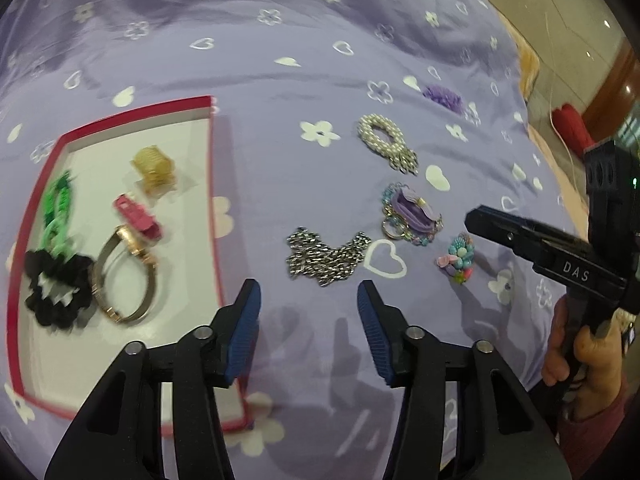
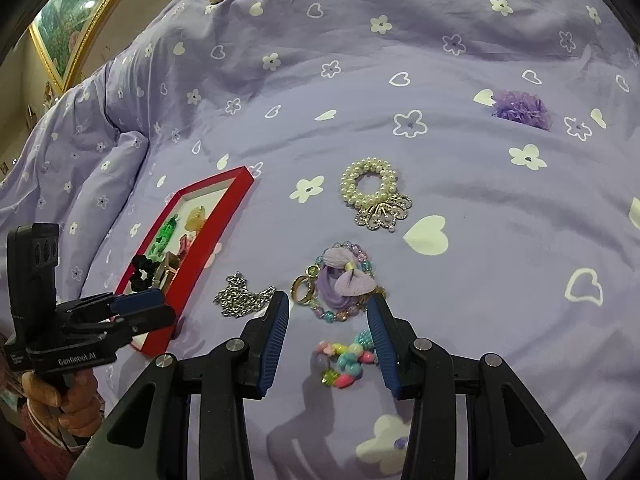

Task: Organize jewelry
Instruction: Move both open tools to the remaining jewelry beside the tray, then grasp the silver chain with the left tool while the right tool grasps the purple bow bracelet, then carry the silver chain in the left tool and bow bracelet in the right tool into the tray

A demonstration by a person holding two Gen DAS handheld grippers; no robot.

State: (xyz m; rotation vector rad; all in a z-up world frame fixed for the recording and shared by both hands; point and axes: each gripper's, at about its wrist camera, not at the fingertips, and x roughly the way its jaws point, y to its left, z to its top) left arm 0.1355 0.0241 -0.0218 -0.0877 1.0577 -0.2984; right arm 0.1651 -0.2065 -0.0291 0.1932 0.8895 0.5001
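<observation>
My left gripper sits at the bottom centre of its own view, jaws parted with only purple bedspread between the blue pads. My right gripper is likewise parted and holds nothing; a small cluster of pastel beads lies on the cloth between its fingers, and I can't see the pads pressing it.

I count one red tray at the left of the left view, with five things inside: one green chain, one black flower scrunchie, one gold bangle, one pink clip and one yellow claw clip.

Five pieces lie loose on the bedspread, right of the tray: one silver chain just above the left gripper, one purple bow bracelet with a gold ring, the bead cluster, one pearl ring with a silver flower charm, and one purple pompom toward the upper right.

A hand grips the right tool's handle at the right edge.
</observation>
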